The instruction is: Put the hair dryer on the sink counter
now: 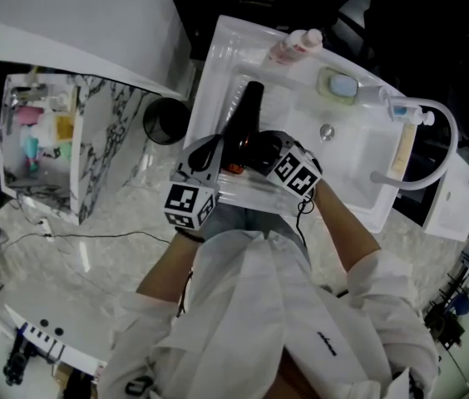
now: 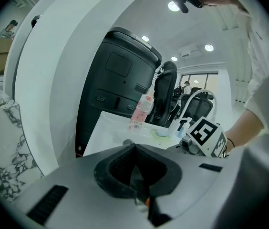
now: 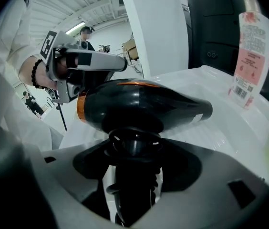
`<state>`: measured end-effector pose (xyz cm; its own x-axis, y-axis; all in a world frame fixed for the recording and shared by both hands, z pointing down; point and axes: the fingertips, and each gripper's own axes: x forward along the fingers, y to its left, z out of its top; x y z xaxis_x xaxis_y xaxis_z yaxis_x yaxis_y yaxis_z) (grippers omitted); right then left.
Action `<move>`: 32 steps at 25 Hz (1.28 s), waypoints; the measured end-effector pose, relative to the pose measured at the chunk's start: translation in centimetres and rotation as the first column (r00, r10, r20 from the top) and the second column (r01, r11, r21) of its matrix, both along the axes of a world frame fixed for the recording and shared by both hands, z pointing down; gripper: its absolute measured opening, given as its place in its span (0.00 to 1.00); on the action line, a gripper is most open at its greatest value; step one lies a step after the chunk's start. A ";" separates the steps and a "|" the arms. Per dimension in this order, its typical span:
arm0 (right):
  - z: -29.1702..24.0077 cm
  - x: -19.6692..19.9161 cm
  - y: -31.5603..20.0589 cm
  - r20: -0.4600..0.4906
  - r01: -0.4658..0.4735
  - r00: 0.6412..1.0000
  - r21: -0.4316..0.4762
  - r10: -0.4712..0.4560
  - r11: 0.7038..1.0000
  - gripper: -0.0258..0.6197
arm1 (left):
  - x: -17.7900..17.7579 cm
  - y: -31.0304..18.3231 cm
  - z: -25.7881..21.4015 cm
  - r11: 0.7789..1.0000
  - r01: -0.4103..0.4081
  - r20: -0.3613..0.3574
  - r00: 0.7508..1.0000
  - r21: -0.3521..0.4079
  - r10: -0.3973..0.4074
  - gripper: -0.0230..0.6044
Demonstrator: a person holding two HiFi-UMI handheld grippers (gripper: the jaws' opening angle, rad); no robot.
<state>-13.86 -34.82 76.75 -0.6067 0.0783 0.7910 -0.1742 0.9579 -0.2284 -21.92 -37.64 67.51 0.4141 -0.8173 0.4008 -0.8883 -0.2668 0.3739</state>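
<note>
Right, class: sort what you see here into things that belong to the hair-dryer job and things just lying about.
Job: hair dryer, right gripper holding it, sink counter.
Lying about: pink bottle, soap dish, black bin.

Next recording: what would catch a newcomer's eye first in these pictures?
The black hair dryer with its orange band, its handle clamped in the right hand-held gripper, is held over the white sink at the centre of the head view. Behind it a pink bottle stands on the sink's back edge, and a white hose arcs at that view's right.
</note>
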 end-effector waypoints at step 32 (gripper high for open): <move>-6.6 4.2 -2.4 0.167 -0.219 0.962 0.003 0.216 0.976 0.63 | 1.6 1.8 -3.9 0.999 -0.005 -0.031 0.999 0.038 0.006 0.07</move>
<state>-9.70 -37.24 70.17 -0.7294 -0.0853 0.6787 -0.3403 0.9060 -0.2518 -20.27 -35.89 63.58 0.4304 -0.8295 0.3559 -0.8748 -0.2861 0.3910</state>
